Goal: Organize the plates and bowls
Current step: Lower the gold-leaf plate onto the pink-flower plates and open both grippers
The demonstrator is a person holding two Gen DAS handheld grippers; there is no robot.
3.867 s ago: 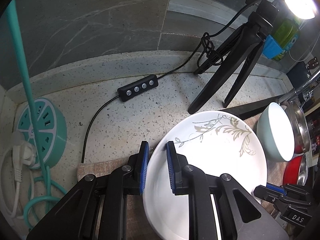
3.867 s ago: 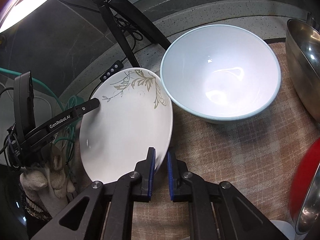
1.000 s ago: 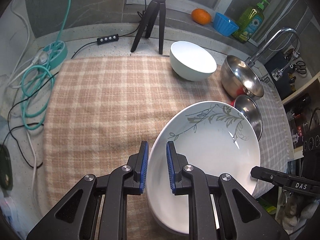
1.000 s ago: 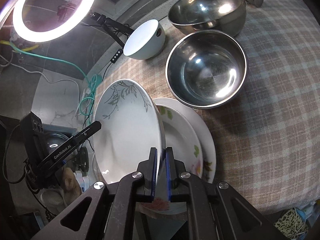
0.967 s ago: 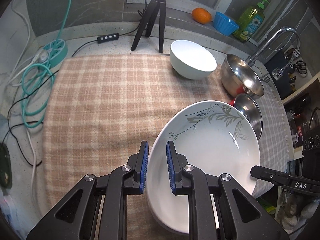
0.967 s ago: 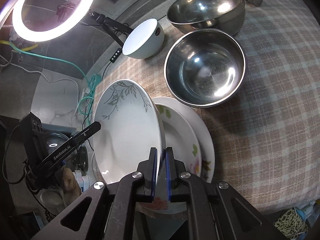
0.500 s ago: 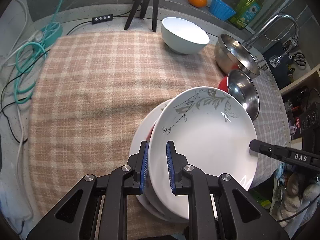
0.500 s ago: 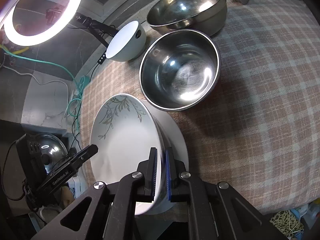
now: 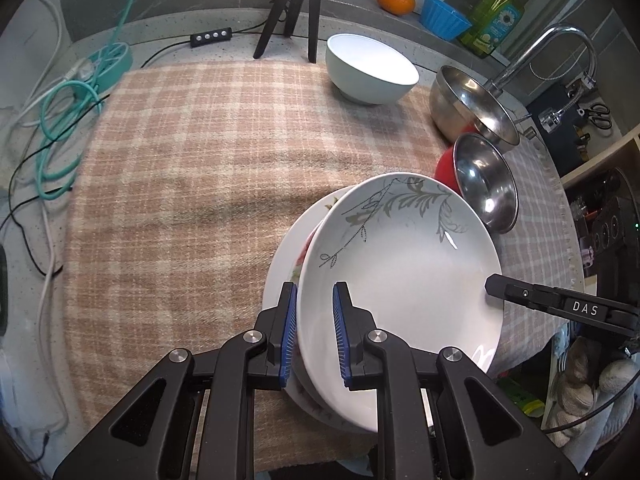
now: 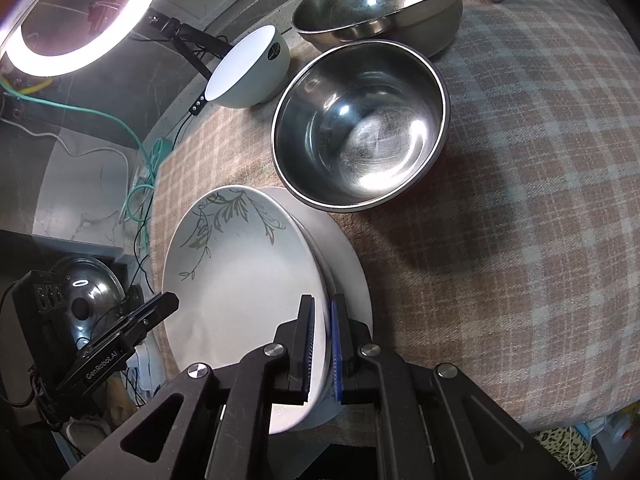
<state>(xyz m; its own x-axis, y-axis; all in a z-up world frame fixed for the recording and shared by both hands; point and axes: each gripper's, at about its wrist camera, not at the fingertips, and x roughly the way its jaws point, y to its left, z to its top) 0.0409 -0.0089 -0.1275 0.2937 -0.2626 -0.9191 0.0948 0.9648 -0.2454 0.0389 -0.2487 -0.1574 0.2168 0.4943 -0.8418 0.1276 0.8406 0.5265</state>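
While both grippers carry the leaf plate over the stack at the lower centre of the left view, the step in hand looks like setting it down on the plates beneath. The next move, I judge, calls for lowering it level and centred, then letting go on both sides together. The left gripper has the near rim between its blue pads, which stand a little apart, so whether they truly pinch is hard to tell. The right gripper is clamped tight on the opposite rim (lower centre of its own view). A steel bowl sits just beside the stack.
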